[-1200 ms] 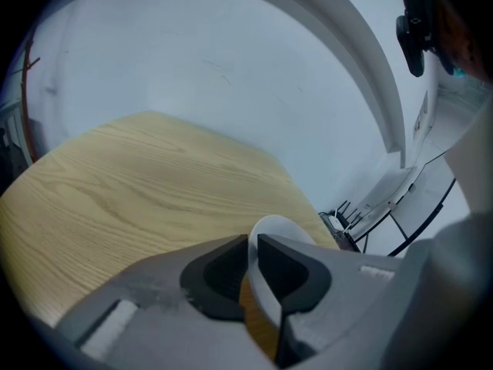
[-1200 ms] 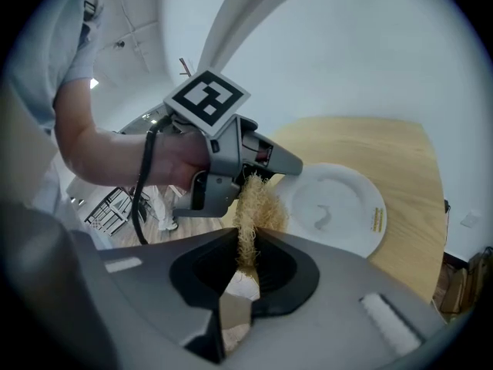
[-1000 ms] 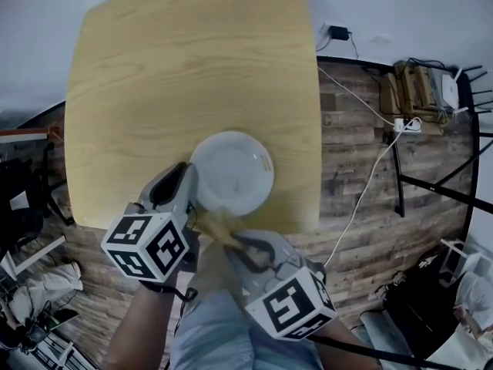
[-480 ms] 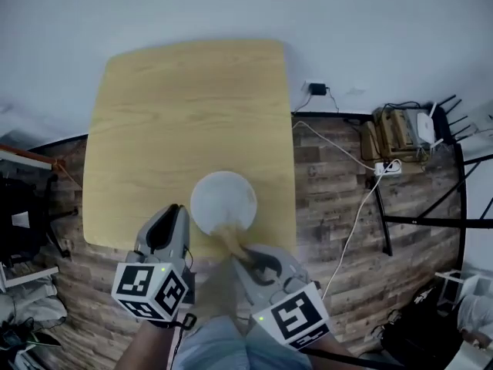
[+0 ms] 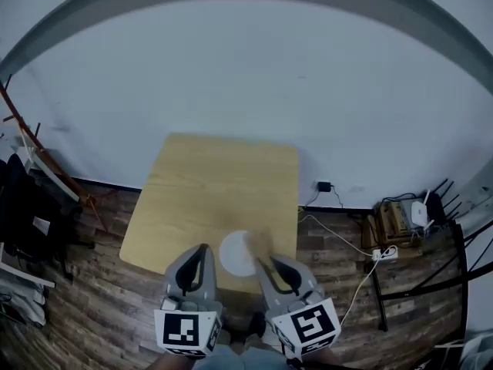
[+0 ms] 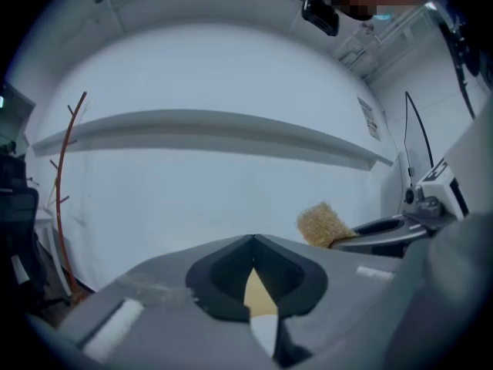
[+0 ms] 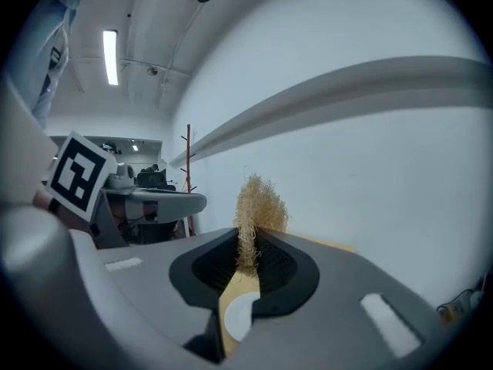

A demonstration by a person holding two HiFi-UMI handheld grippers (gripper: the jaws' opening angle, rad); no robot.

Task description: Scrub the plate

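Observation:
A white plate (image 5: 237,254) lies near the front edge of the pale wooden table (image 5: 216,183). Both grippers are held up in front of it, clear of the table. My left gripper (image 5: 202,248) is shut with nothing between its jaws, which meet tip to tip in the left gripper view (image 6: 253,239). My right gripper (image 5: 269,261) is shut on a tan fibrous scrubber (image 7: 258,203), whose tuft sticks out past the jaw tips. The same scrubber (image 6: 323,223) shows in the left gripper view, at the end of the right gripper (image 6: 385,233).
A blank white wall fills the background. On the wood floor right of the table lie cables and a power strip (image 5: 384,253) beside a box of devices (image 5: 400,218). A dark clothes rack (image 5: 27,199) stands at the left.
The head view has swung up and back, so table and plate look far smaller. Both grippers have come away from the plate, the right one still holding the scrubber.

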